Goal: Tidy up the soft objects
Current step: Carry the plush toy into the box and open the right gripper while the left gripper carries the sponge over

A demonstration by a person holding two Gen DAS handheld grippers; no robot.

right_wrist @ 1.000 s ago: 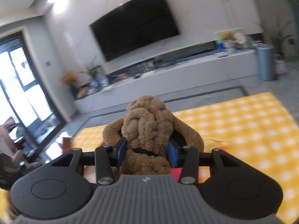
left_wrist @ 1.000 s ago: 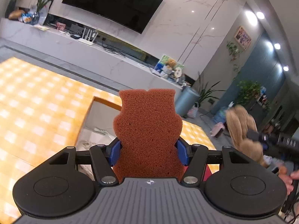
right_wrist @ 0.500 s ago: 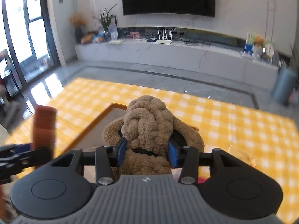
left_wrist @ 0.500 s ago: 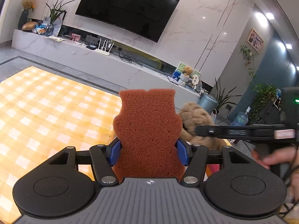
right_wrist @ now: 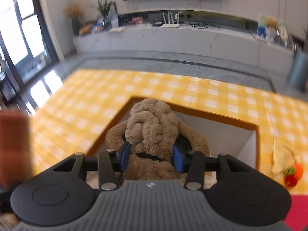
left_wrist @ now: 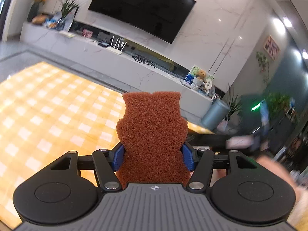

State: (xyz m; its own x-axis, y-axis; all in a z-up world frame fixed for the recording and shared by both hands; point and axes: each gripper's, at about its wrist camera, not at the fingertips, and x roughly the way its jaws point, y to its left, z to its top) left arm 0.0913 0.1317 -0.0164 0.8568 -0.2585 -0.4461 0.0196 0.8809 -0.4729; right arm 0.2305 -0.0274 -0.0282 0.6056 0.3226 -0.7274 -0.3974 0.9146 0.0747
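Right wrist view: we see the right gripper (right_wrist: 152, 155) closed on a brown knotted plush toy (right_wrist: 153, 127), held above an orange-rimmed open box (right_wrist: 257, 132) set into the yellow checked cloth (right_wrist: 134, 88); what lies inside is mostly hidden. Left wrist view: the left gripper (left_wrist: 153, 156) is clamped at mid-body on a bear-shaped brown sponge (left_wrist: 152, 132), held upright above the cloth. We judge both light and compressible, best pinched at the waist, as here.
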